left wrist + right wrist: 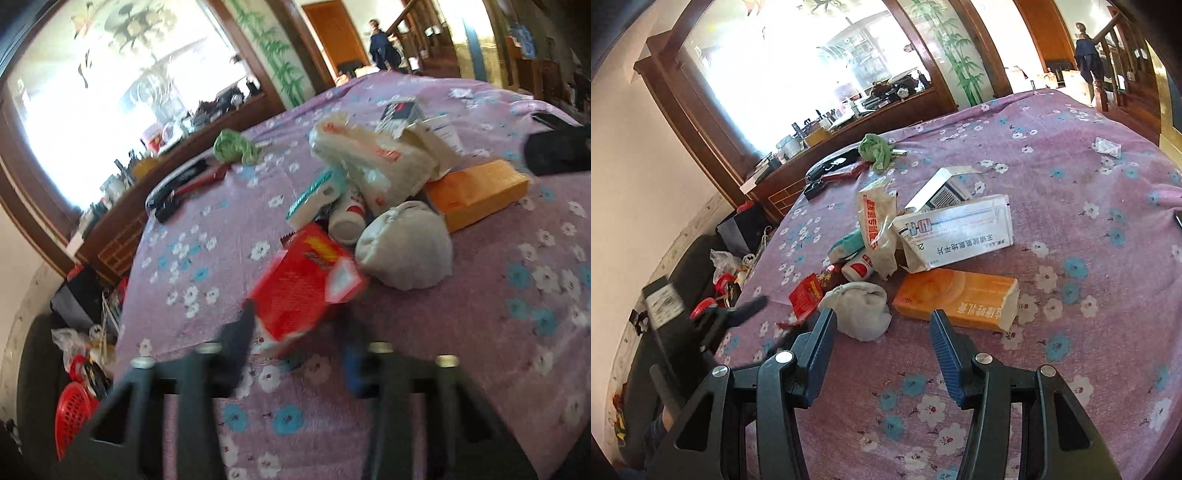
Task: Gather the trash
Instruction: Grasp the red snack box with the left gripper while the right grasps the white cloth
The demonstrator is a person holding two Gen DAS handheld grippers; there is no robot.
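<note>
- Daylight floods through the window [798, 74], blown out to white glare.
- Left wrist view is motion-blurred, worst on the red packet [295, 288].
- Right wrist view is sharper.
- Fisheye bends edges; corners go black.
</note>
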